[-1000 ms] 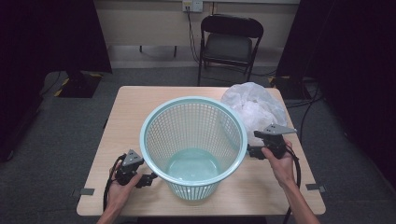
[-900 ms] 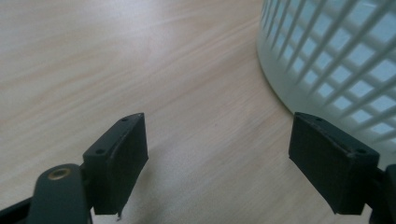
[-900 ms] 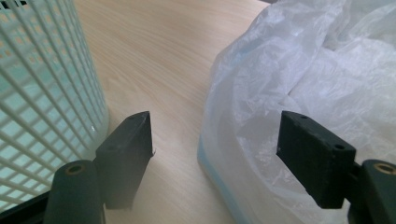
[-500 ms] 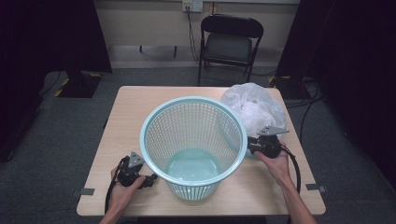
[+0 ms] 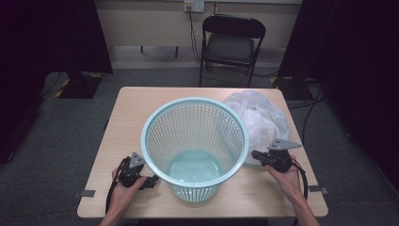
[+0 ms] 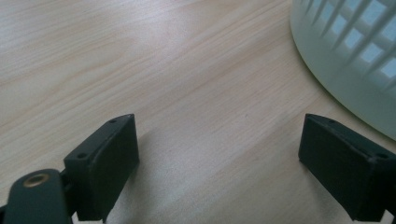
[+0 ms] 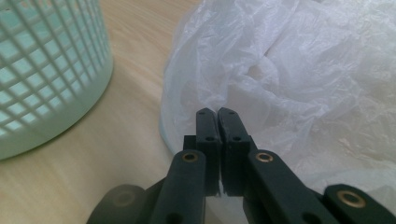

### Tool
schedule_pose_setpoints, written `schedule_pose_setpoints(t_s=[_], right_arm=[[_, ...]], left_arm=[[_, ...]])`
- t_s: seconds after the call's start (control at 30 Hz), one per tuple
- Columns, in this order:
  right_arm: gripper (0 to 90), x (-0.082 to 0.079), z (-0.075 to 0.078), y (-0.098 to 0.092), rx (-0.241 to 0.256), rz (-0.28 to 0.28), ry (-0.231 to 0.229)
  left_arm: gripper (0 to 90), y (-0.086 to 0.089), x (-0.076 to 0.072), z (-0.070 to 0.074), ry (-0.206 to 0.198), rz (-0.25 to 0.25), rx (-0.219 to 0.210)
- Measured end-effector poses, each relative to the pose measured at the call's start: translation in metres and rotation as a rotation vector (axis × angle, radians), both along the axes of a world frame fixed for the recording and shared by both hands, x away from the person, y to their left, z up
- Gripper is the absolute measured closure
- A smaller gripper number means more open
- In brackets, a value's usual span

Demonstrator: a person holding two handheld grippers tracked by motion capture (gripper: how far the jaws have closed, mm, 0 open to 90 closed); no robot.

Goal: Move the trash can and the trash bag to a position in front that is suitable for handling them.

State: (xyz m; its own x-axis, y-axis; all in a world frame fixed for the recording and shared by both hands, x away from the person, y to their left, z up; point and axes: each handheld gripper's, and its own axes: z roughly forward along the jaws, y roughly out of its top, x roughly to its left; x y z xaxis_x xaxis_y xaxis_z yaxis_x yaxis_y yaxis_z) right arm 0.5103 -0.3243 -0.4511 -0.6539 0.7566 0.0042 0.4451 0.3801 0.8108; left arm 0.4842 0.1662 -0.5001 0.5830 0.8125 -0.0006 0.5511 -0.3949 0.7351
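Left tongs (image 6: 219, 154) wide open, right tongs (image 7: 217, 114) closed

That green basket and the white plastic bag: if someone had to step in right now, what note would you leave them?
Left hand-held gripper: open, holds nothing, low over the table beside the basket's base.
Right hand-held gripper: jaws together, tips at the edge of the plastic bag; I cannot tell whether any film is pinched.
Basket: upright mid-table, nothing inside.
Bag: crumpled on the table behind and to the right of the basket.
Done: nothing visible yet; the bag is not in the basket.
Left: probably get a firm hold on the bag, open it and fit it into the basket.
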Motion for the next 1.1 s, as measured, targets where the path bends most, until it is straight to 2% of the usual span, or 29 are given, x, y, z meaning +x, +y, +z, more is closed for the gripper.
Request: schedule_pose_setpoints(t_s=[0.33,0.57,1.03,1.1], right_arm=[[89.1,-0.040,-0.001,-0.011,0.016,0.013,-0.019],[89.3,-0.064,-0.002,-0.015,0.025,0.021,-0.015],[89.5,-0.111,0.007,-0.013,0.014,0.076,-0.040],[89.5,-0.115,0.009,-0.013,0.029,0.084,-0.041]], left_arm=[[10.3,0.000,0.001,0.000,0.001,-0.001,0.000],[10.0,0.000,0.001,0.000,0.001,-0.004,0.000],[7.5,0.001,0.004,0.000,0.006,-0.019,0.001],[6.8,0.001,0.005,0.000,0.008,-0.020,0.003]])
